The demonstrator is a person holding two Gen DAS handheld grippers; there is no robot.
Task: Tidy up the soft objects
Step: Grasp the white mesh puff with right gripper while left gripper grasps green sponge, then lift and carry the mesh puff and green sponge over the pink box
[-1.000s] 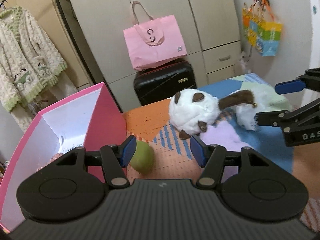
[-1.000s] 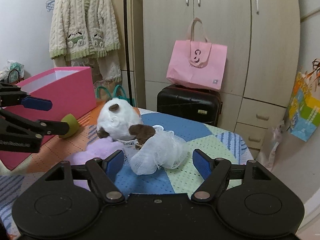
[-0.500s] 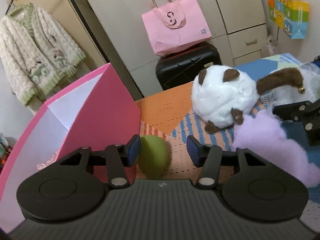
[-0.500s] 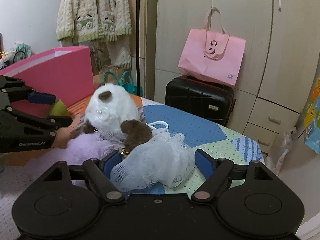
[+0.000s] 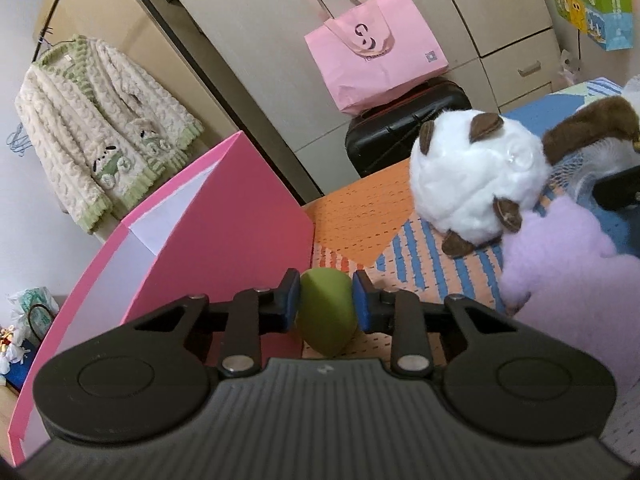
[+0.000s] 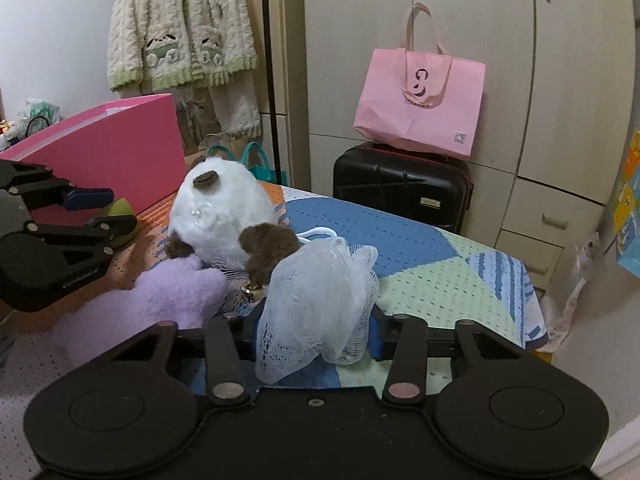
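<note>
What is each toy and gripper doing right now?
left gripper: jaws closing, pads pressing the green sponge.
green sponge: on the mat beside the pink box, squeezed.
right gripper: jaws closing on the white mesh puff.
white mesh puff: bunched between the pads.
white plush toy: lying on the mat, untouched.
purple plush: lying flat, untouched.
pink box: open on top.
</note>
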